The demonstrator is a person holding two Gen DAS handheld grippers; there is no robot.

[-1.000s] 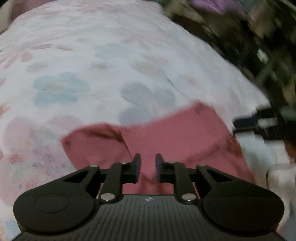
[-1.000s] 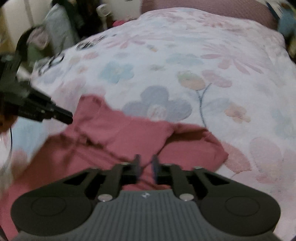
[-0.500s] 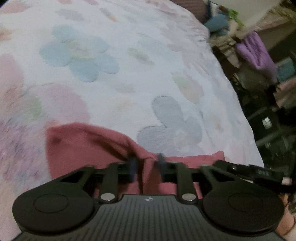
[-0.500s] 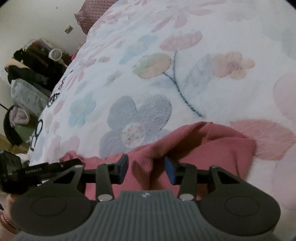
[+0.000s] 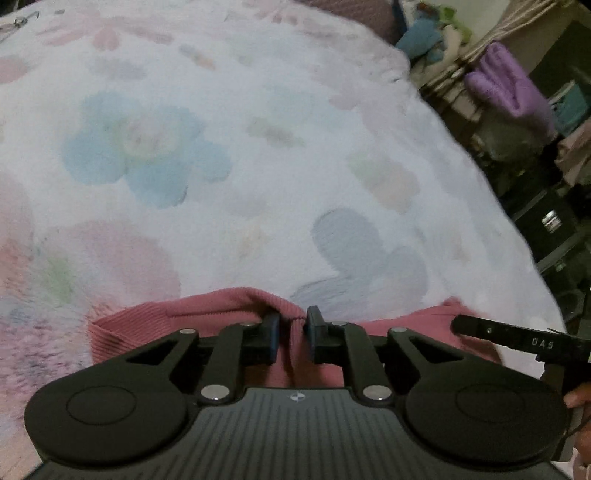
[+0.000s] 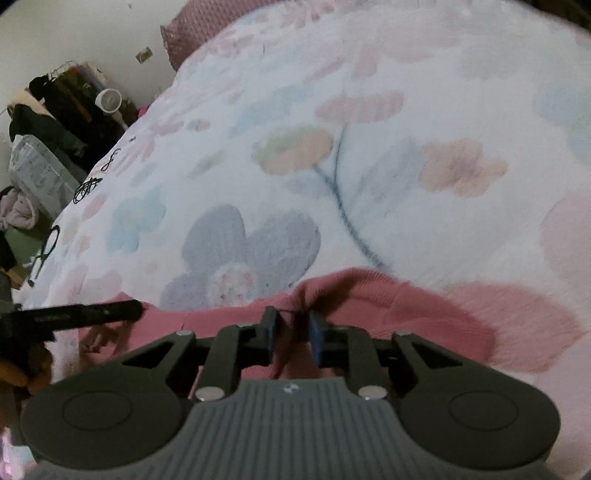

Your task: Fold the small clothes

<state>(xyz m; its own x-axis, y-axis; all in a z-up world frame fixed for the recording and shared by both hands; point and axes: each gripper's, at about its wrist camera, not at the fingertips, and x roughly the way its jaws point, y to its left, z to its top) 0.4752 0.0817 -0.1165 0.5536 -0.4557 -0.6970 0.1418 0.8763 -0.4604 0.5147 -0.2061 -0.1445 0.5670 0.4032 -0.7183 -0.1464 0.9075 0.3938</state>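
Observation:
A pink ribbed garment (image 5: 177, 317) lies on a white floral blanket (image 5: 221, 166). My left gripper (image 5: 292, 326) is shut on a bunched fold of the garment's edge. In the right wrist view the same pink garment (image 6: 417, 314) lies near the bottom, and my right gripper (image 6: 291, 326) is shut on another fold of its edge. The right gripper's finger (image 5: 517, 339) shows at the right of the left wrist view; the left gripper's finger (image 6: 81, 314) shows at the left of the right wrist view. Most of the garment is hidden under the gripper bodies.
The floral blanket (image 6: 332, 166) covers a bed. A pink pillow (image 6: 207, 26) lies at its head. Dark clothes and a small white fan (image 6: 109, 99) stand beside the bed at left. Purple cloth (image 5: 513, 85) and cluttered shelves are past the bed's right edge.
The right gripper has closed from open onto the garment's fold. Both grippers moved forward over the blanket with the pink edge pinched between their fingers.

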